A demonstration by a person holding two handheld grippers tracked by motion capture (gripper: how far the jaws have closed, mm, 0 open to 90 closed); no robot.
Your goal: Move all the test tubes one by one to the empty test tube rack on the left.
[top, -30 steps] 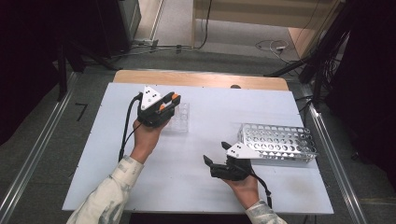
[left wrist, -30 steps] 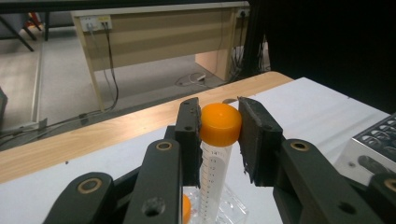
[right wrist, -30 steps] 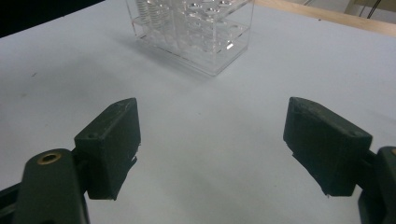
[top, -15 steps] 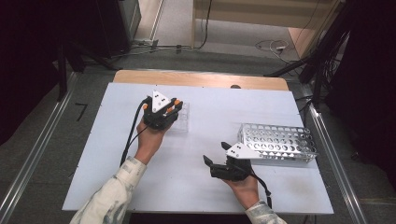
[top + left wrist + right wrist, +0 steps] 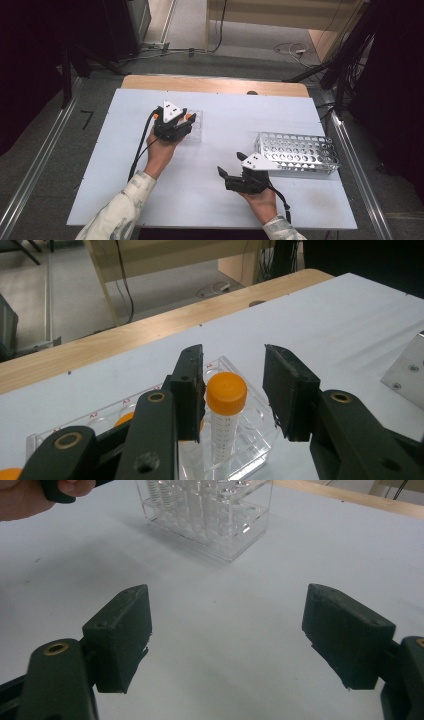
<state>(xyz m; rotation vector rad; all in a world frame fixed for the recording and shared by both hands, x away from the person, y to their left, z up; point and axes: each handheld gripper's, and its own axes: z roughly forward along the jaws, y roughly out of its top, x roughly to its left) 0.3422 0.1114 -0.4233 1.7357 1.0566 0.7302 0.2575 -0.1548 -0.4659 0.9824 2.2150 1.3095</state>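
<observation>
Your left gripper [image 5: 234, 390] has just been opening its jaws, and an orange-capped tube [image 5: 226, 415] stands between them. The left jaw is right beside the cap, maybe touching it; the right jaw stands apart, so nothing squeezes the tube. The tube stands upright in a hole of the clear plastic rack [image 5: 250, 450], at the rack's end corner.

Your right gripper [image 5: 225, 640] has its jaws spread wide with nothing between them, low over the white table [image 5: 225, 580].

It looks like you are letting go of the tube after setting it in the rack. Next, I think you should lift your left gripper straight up, so the jaws do not bump the cap.

From the left gripper view you can see the tube and more orange caps [image 5: 125, 417] in the rack. From the high view your left gripper [image 5: 173, 120] covers the clear rack [image 5: 196, 126], but you can see the metal rack [image 5: 295, 154] lying beside your right gripper [image 5: 231, 173].
</observation>
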